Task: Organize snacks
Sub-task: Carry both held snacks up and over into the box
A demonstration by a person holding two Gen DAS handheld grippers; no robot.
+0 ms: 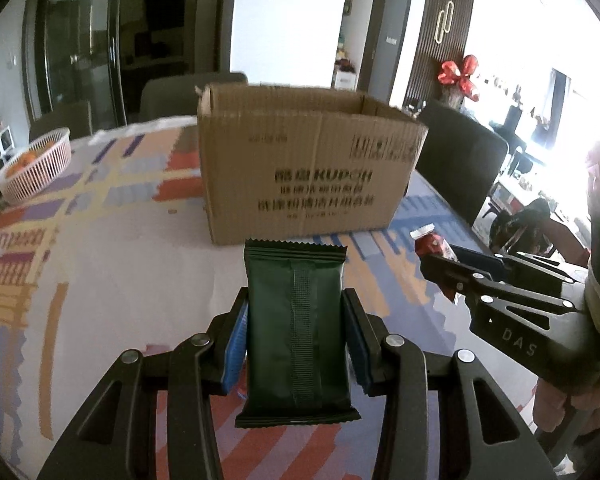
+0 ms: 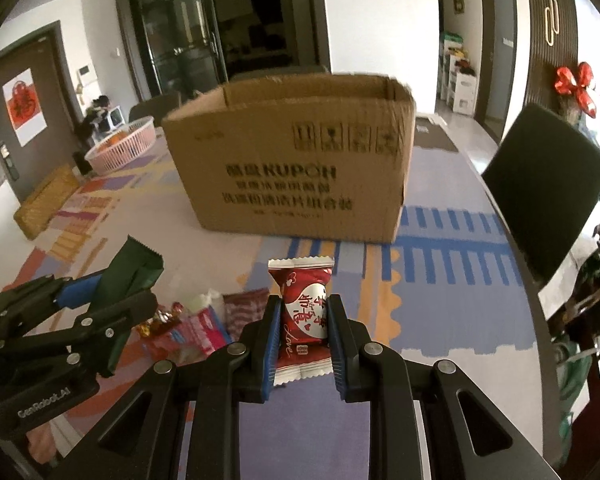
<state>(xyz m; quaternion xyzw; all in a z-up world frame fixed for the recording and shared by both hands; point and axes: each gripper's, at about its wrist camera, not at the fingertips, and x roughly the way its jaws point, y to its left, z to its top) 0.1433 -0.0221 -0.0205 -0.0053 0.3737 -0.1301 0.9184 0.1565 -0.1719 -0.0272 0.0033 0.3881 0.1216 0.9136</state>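
Open-topped box (image 2: 296, 160) beyond held snacks

Patterned table (image 2: 440, 312): cardboard box (image 2: 296, 160), pink basket (image 2: 122, 146), loose snacks (image 2: 196, 324).

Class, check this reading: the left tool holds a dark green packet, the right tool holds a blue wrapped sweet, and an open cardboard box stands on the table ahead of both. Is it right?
One detail is wrong. The sweet in the right tool is red and white, not blue, as the right wrist view shows. The left tool does hold the dark green packet, and the open cardboard box stands ahead.
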